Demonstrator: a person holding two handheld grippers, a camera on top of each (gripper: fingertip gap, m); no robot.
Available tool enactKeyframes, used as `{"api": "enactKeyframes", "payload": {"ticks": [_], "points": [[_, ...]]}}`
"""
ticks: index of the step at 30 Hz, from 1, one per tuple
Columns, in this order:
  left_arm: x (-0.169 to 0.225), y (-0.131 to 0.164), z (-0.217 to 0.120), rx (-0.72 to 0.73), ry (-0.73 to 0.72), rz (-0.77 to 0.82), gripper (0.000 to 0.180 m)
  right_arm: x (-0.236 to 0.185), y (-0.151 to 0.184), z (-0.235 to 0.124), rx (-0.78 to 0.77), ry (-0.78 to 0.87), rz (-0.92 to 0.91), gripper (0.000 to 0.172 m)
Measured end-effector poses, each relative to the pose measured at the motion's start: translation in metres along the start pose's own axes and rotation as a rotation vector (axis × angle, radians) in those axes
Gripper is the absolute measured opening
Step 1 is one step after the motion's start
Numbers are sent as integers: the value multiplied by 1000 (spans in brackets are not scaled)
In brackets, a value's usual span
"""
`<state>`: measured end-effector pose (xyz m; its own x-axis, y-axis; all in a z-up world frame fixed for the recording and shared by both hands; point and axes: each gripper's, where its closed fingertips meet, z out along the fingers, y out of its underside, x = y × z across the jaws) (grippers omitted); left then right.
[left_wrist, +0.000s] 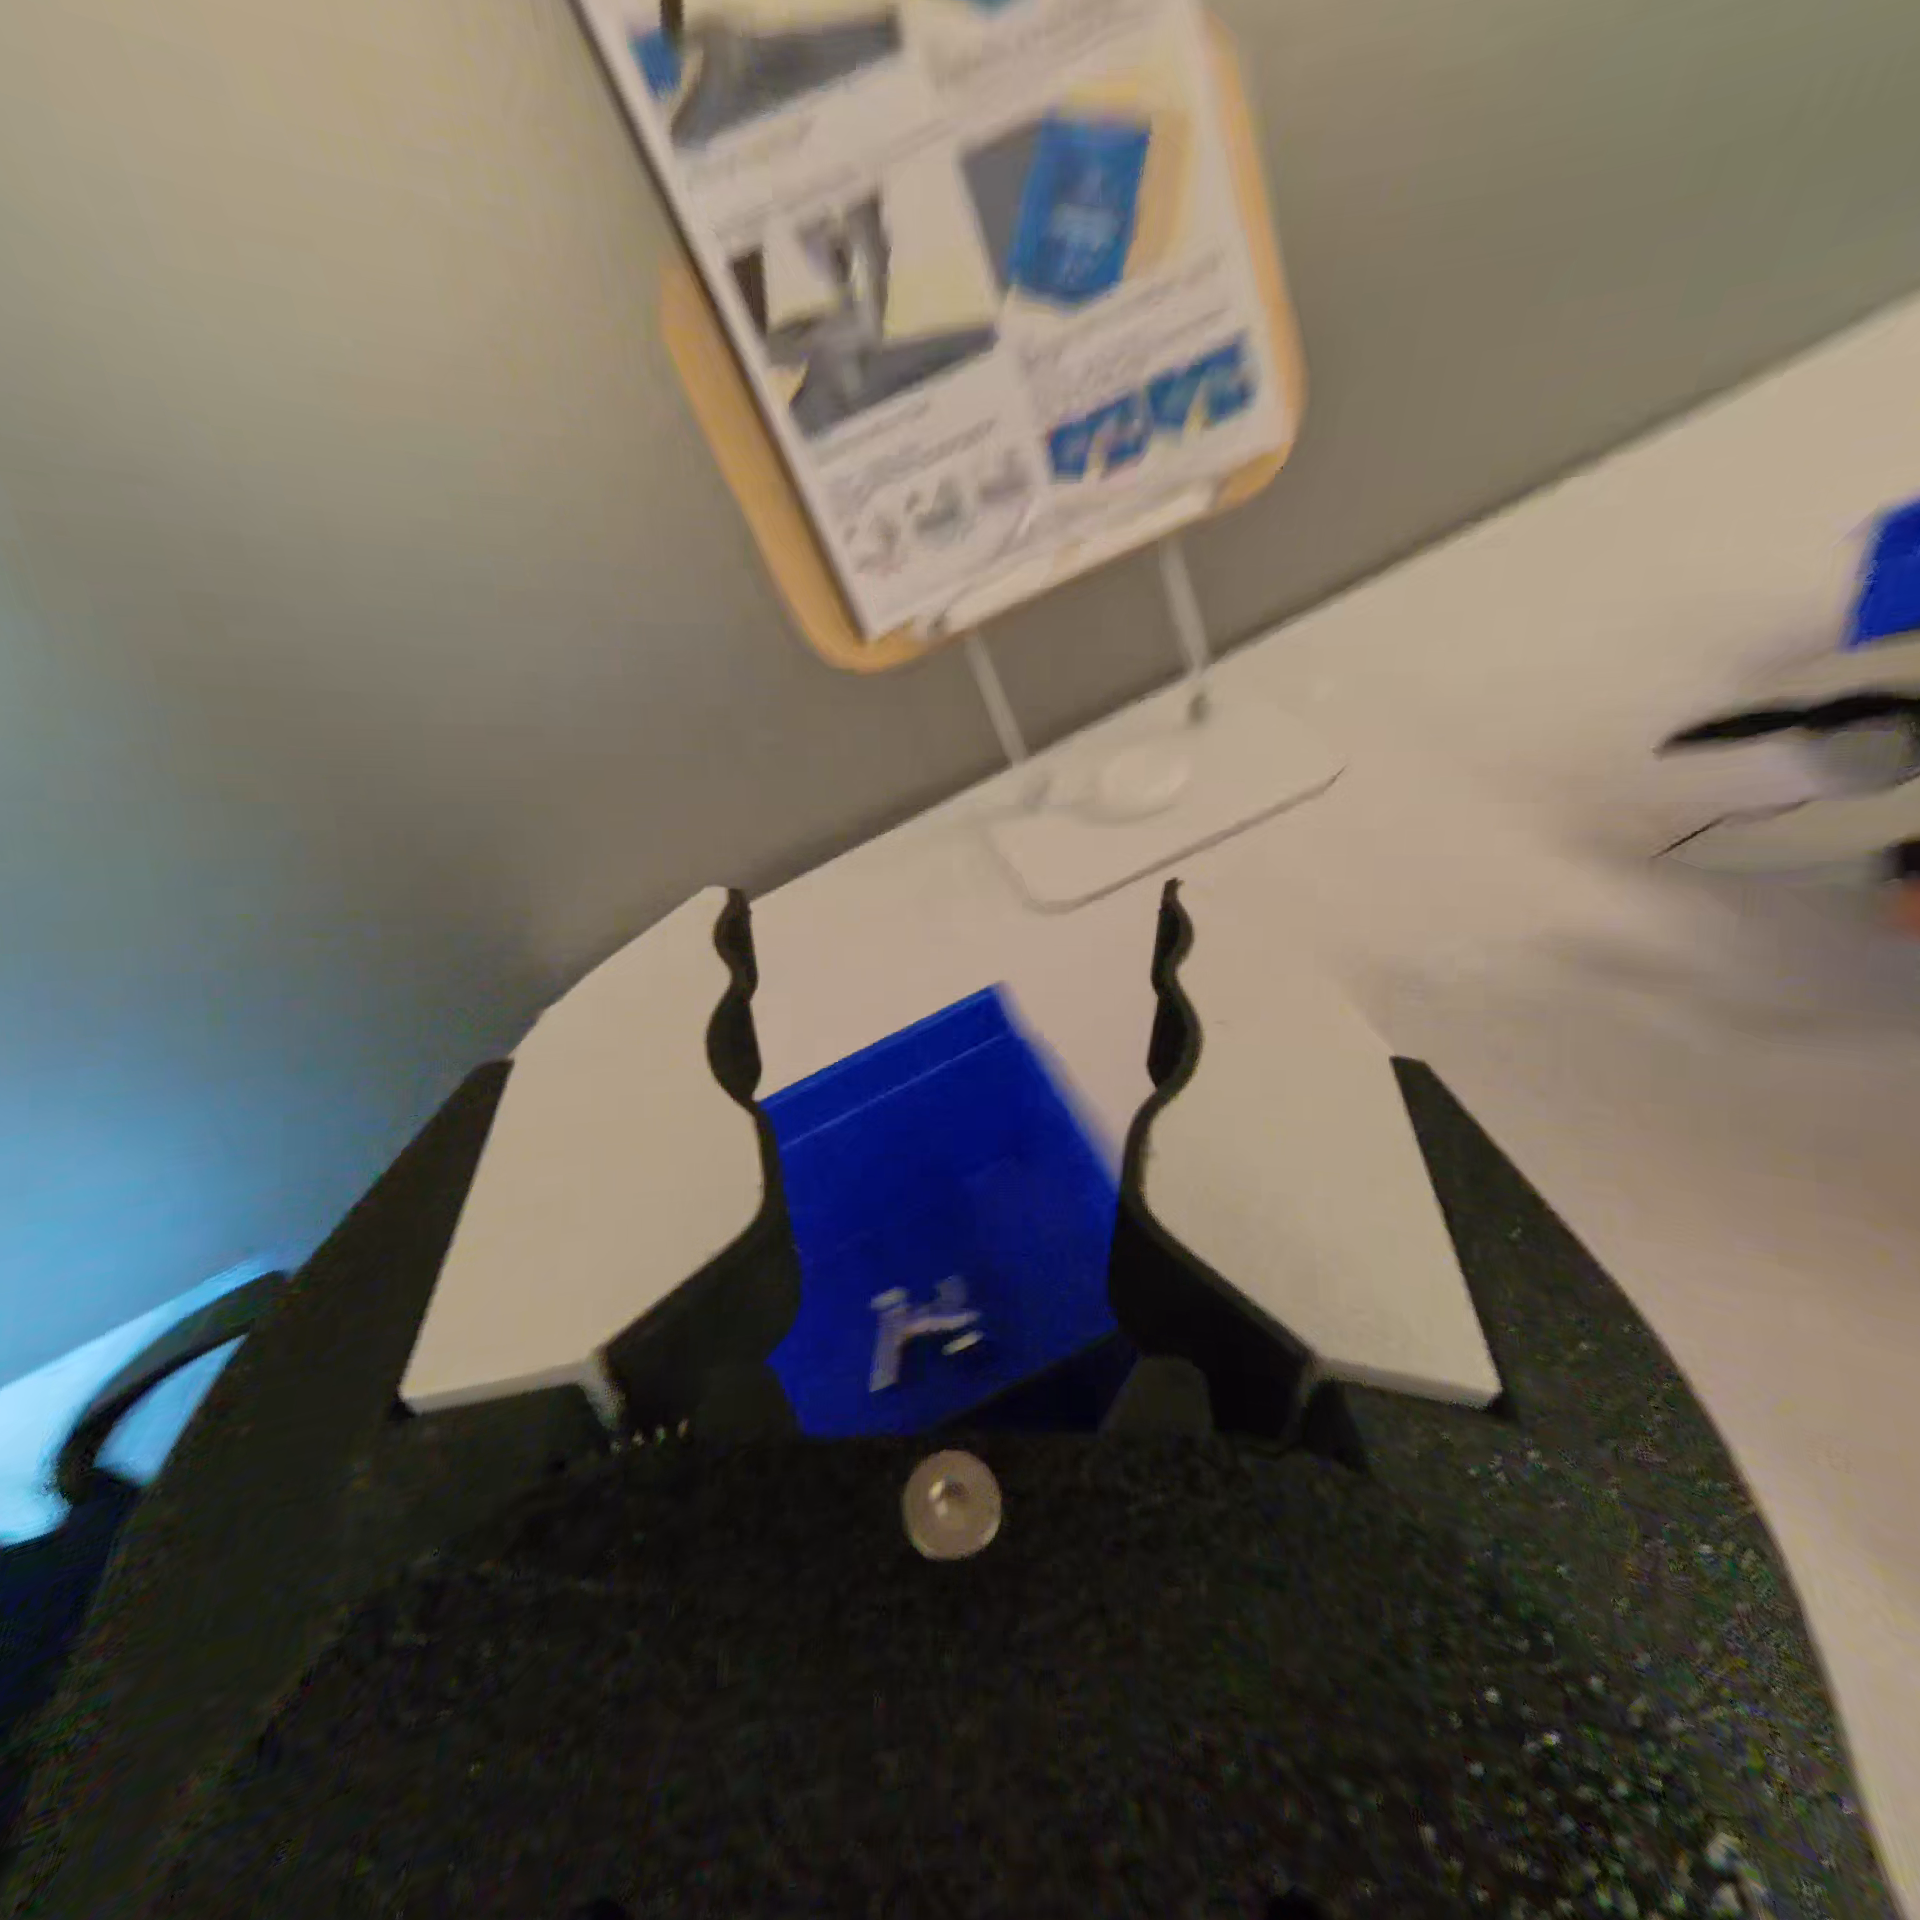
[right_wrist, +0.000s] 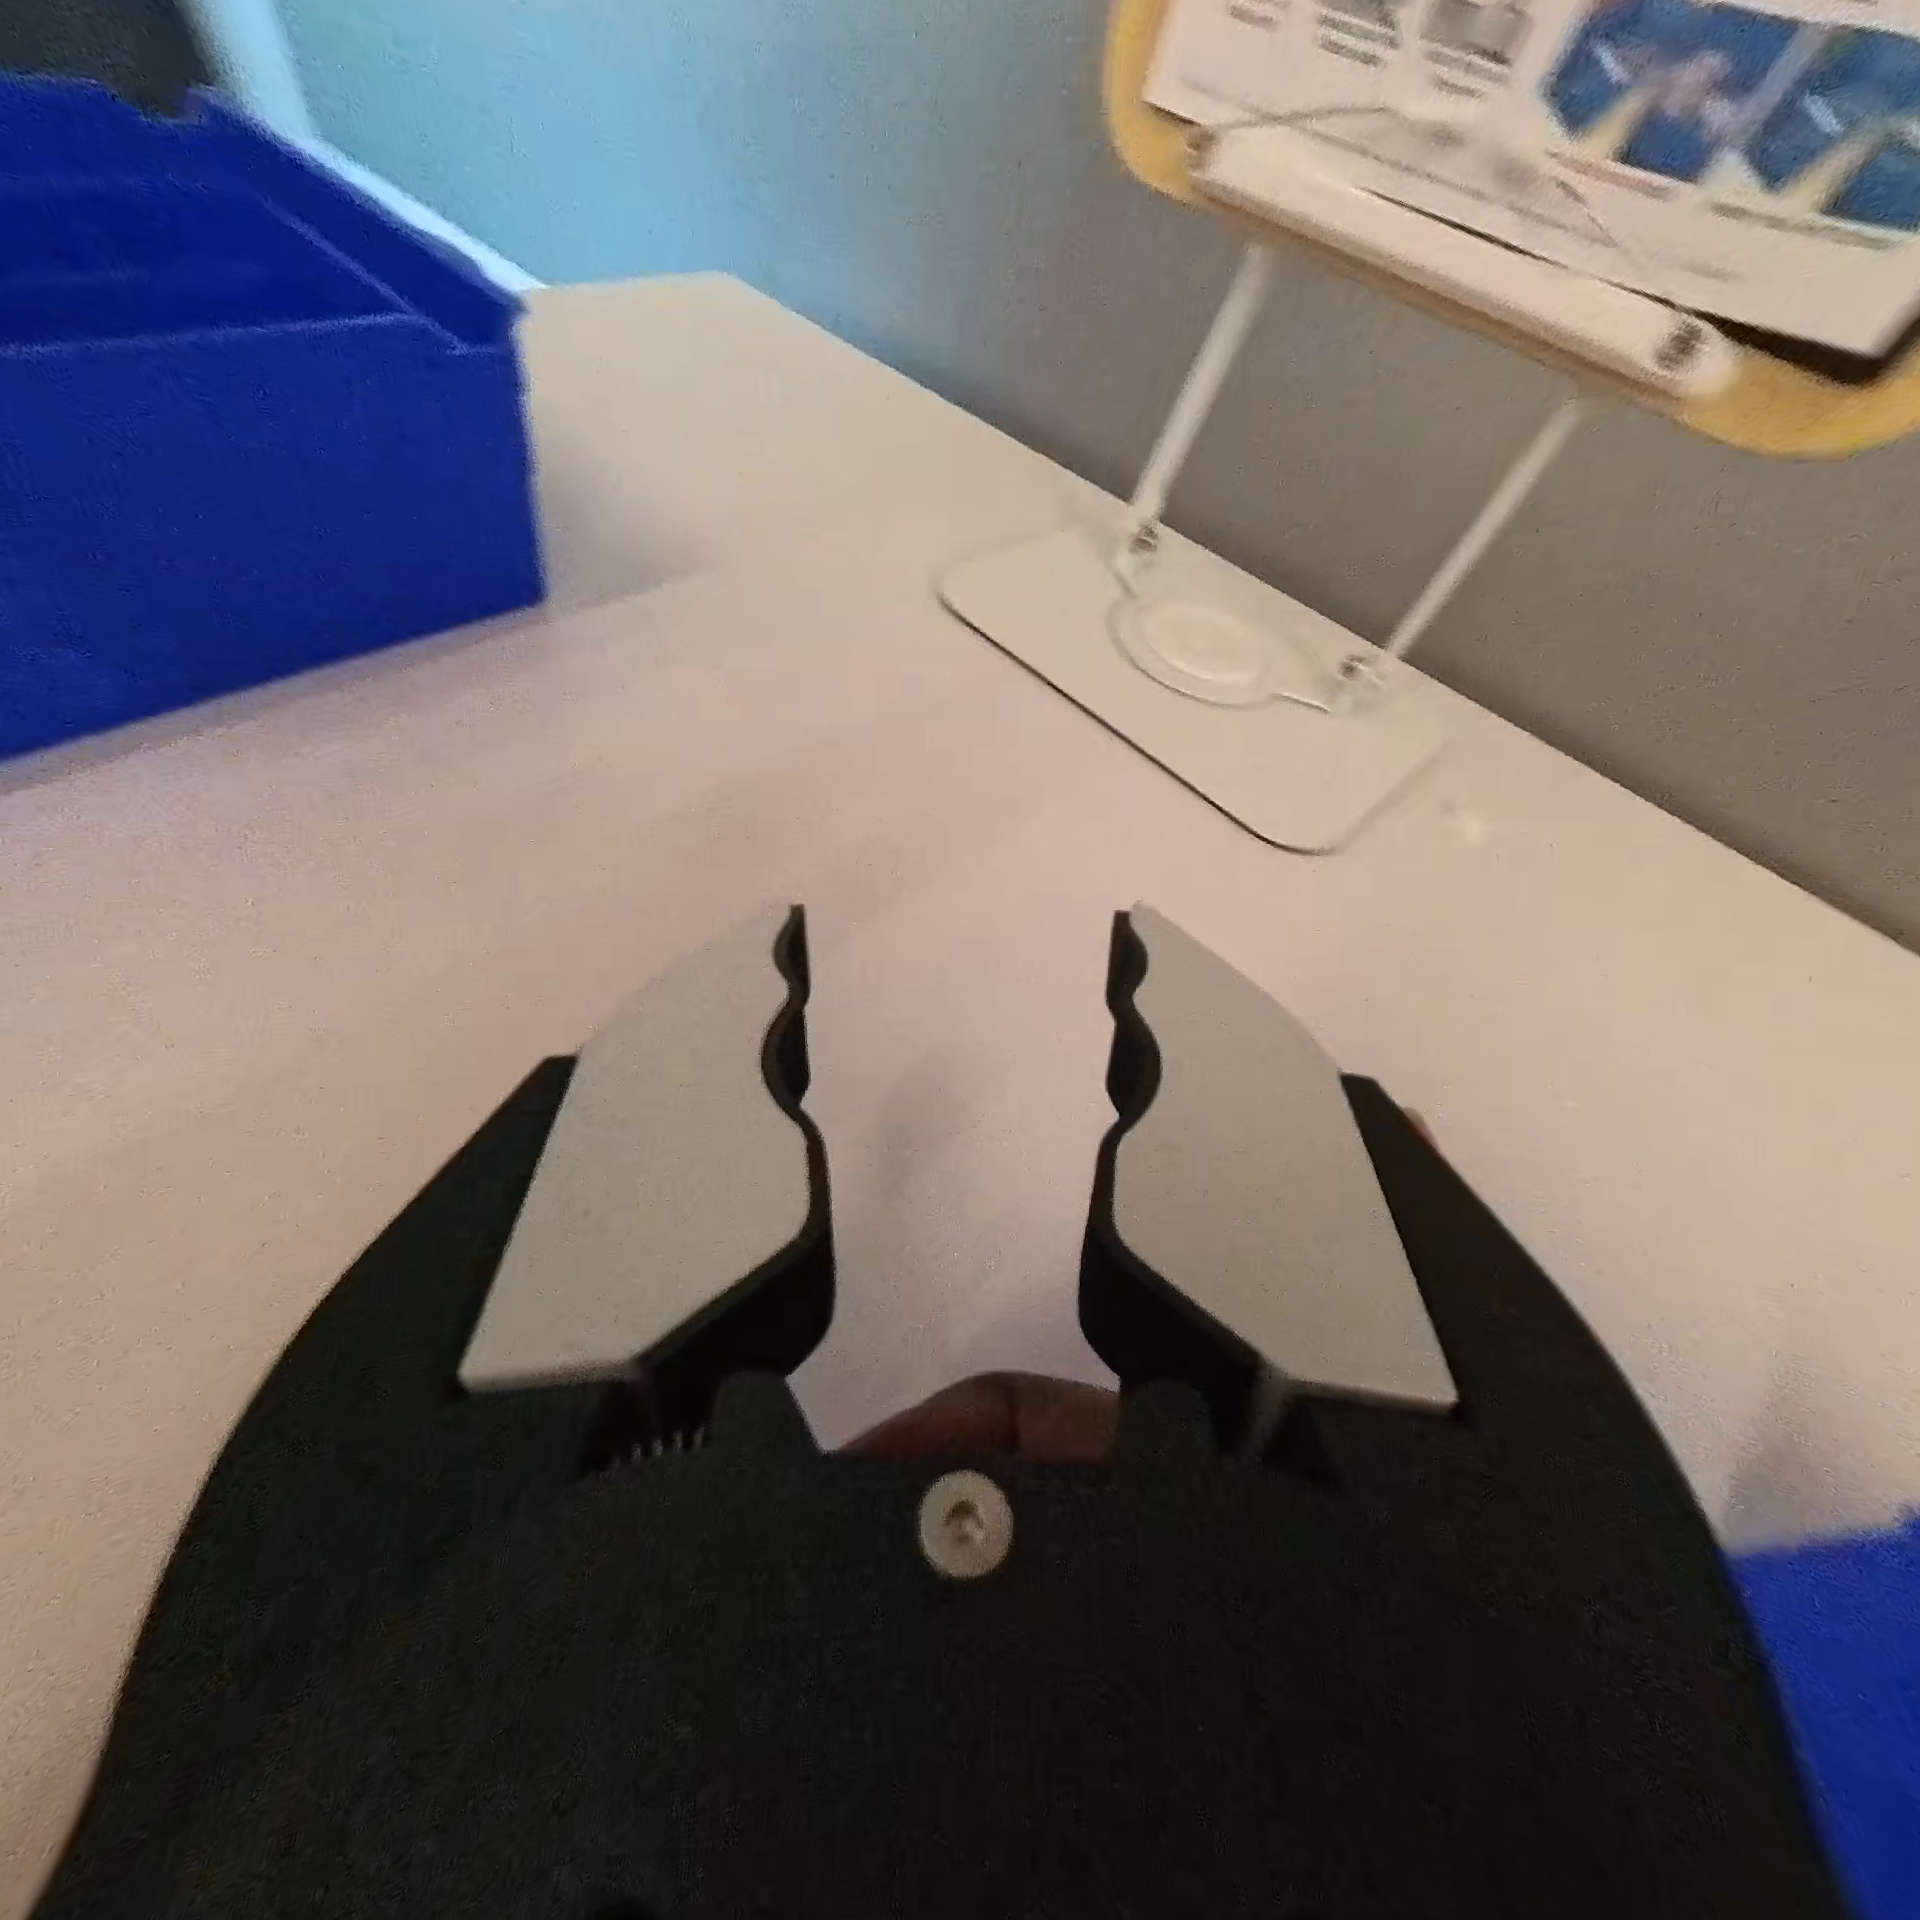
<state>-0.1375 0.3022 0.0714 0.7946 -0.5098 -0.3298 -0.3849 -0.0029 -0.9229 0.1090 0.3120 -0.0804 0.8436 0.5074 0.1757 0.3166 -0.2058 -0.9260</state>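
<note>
My left gripper (left_wrist: 954, 894) is open over a white table (left_wrist: 1558, 1039). A blue box (left_wrist: 935, 1226) with a pale mark on its face lies far back between the fingers, near their base. Its edges are blurred while the fingers (left_wrist: 732, 1018) are sharp, and I see no pad pressing on it. My right gripper (right_wrist: 956, 920) is open with nothing between its fingers, above the bare white table (right_wrist: 727, 779). A large blue open-topped box (right_wrist: 249, 447) stands to its left. The right gripper shows as a blur at the right edge of the left wrist view (left_wrist: 1808, 769).
A wooden board with printed sheets (left_wrist: 987, 312) stands on a clear stand with a flat base (left_wrist: 1164, 800) against the grey wall; it also shows in the right wrist view (right_wrist: 1205, 675). Another blue thing sits at the lower right (right_wrist: 1849, 1714). A fingertip shows under the right gripper (right_wrist: 987, 1413).
</note>
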Motion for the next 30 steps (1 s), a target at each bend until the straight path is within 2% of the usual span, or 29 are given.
{"api": "enactKeyframes", "payload": {"ticks": [1, 3, 5, 6, 9, 13, 18, 22, 25, 28, 30], "points": [[-22, 15, 10, -93, 46, 42, 70, -11, -3, 7, 1, -63, -13, 56], [-44, 69, 36, -368, 248, 58, 62, -30, -4, 22, 4, -161, -24, 55], [-40, 124, 51, -624, 476, 41, 53, -44, -1, 33, 15, -210, -27, 56], [-38, 144, 57, -707, 541, 39, 51, -49, 2, 35, 22, -220, -32, 55], [-44, 196, 64, -965, 568, 172, 46, -63, 8, 33, 52, -233, -70, 54], [-35, 229, 58, -1152, 669, 233, 42, -76, 6, 23, 106, -236, -87, 51], [-36, 256, 57, -1288, 668, 279, 42, -79, -2, 19, 161, -231, -65, 49], [-30, 259, 57, -1302, 665, 304, 25, -79, 2, 20, 153, -232, -65, 50], [-27, 258, 58, -1273, 629, 208, 14, -77, 0, 18, 172, -222, -60, 49], [-37, 238, 60, -1159, 540, 185, 11, -74, 0, 18, 179, -223, -37, 49], [-40, 200, 57, -1032, 487, 173, 10, -71, -1, 18, 186, -226, -14, 48]]}}
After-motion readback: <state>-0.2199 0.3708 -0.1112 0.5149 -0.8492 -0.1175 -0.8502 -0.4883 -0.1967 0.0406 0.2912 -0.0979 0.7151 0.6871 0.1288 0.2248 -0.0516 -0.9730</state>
